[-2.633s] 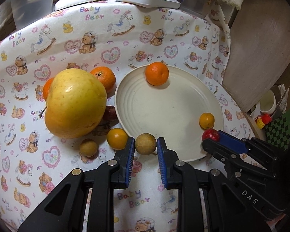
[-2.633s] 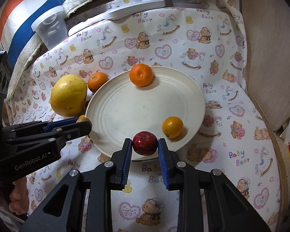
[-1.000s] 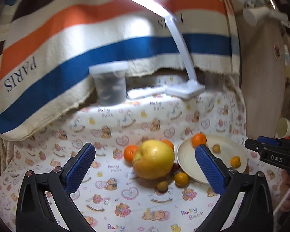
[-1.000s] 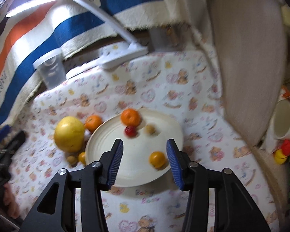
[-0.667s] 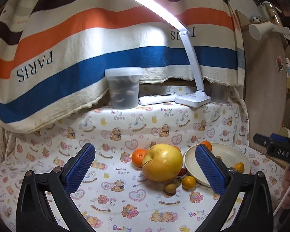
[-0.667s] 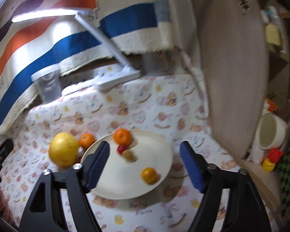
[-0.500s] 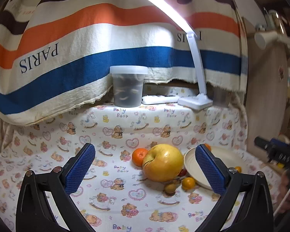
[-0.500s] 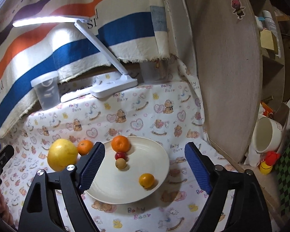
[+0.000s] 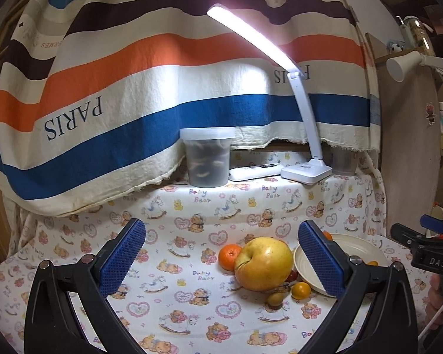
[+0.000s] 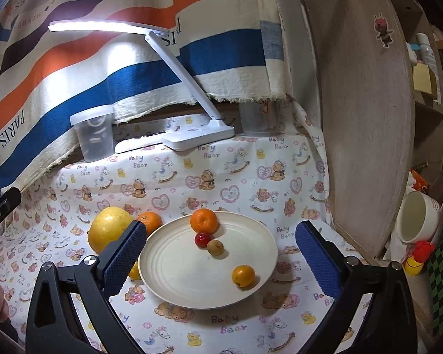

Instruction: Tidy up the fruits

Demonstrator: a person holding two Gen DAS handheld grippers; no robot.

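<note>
The right gripper [image 10: 221,258] has just been opening and now stands released, nothing between its pads. Since 2.6 s ago, when it clasped the small red fruit [image 10: 202,239] at the plate's near rim, that fruit has come to lie on the white plate [image 10: 174,277] beside the brown fruit [image 10: 215,247]. So 4 fruits are on the plate, with the mandarin [image 10: 204,220] and the little orange one [image 10: 243,275].

The left gripper [image 9: 221,261] is released too, pulled back and empty. Ahead of it, toward its right pad, the big yellow fruit [image 9: 263,263] rests on the cloth against an orange [image 9: 229,257]; 3 small fruits lie beside it, not yet plated.
</note>
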